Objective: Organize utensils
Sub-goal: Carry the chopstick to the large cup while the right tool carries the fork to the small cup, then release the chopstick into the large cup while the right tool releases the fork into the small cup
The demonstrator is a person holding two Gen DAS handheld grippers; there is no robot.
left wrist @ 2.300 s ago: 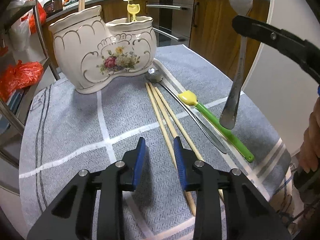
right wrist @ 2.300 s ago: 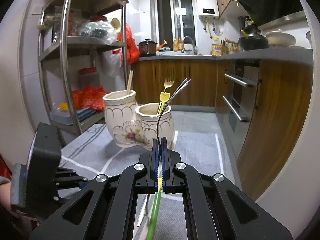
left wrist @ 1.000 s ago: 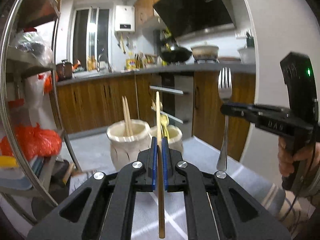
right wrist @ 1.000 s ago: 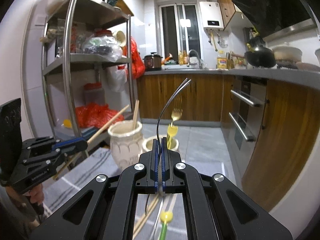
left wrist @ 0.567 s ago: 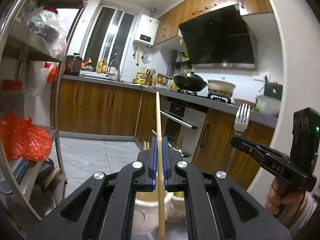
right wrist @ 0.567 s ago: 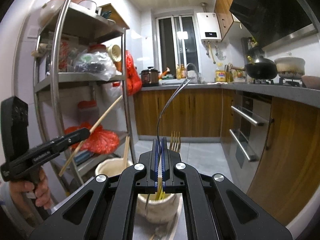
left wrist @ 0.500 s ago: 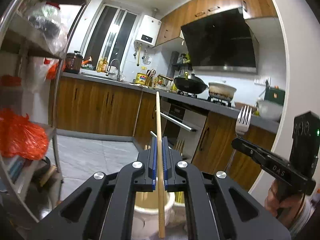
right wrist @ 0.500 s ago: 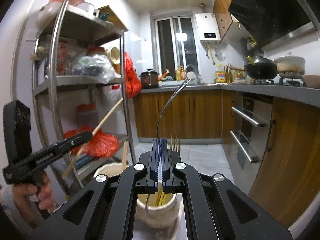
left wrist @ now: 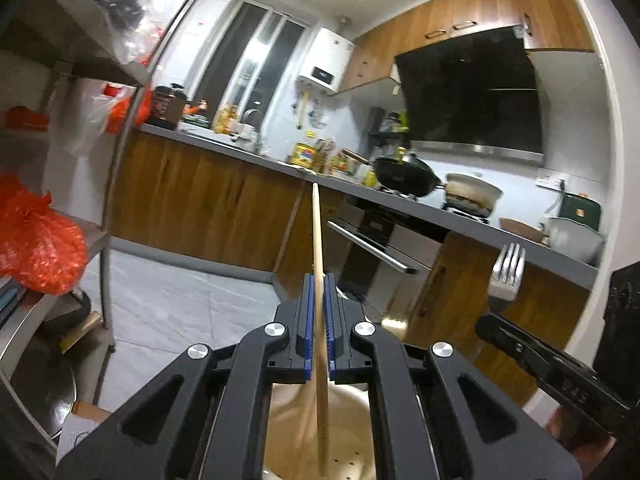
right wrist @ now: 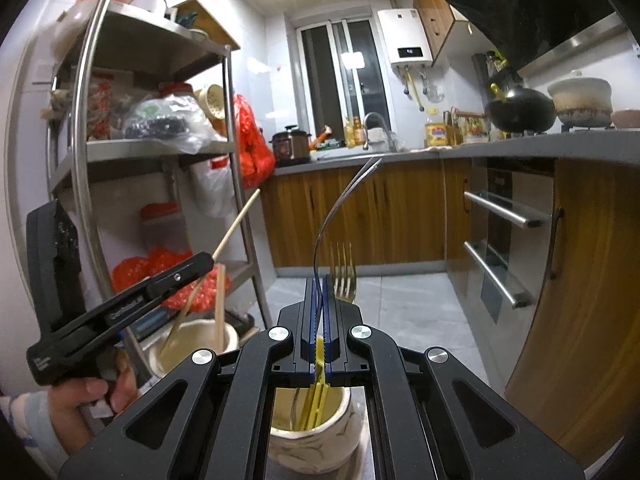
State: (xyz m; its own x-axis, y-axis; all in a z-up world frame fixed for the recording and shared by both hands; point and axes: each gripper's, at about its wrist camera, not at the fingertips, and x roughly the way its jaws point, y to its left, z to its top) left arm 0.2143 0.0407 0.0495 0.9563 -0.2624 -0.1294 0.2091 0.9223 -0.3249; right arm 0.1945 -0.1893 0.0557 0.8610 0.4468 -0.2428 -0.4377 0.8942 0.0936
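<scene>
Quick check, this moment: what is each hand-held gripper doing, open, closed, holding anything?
Left hand-held gripper: closed on a wooden chopstick, above the holder.
Right hand-held gripper: closed on a silver fork, tines up.

A cream ceramic holder with two cups [right wrist: 308, 436] stands on the bench, whose surface shows only as a grey sliver under the holder's base [right wrist: 360, 468] in the right wrist view. Its right cup holds yellow-handled utensils [right wrist: 316, 404]; its left cup [right wrist: 192, 350] holds a wooden chopstick [right wrist: 219, 312]. The rest of the bench is hidden.
</scene>
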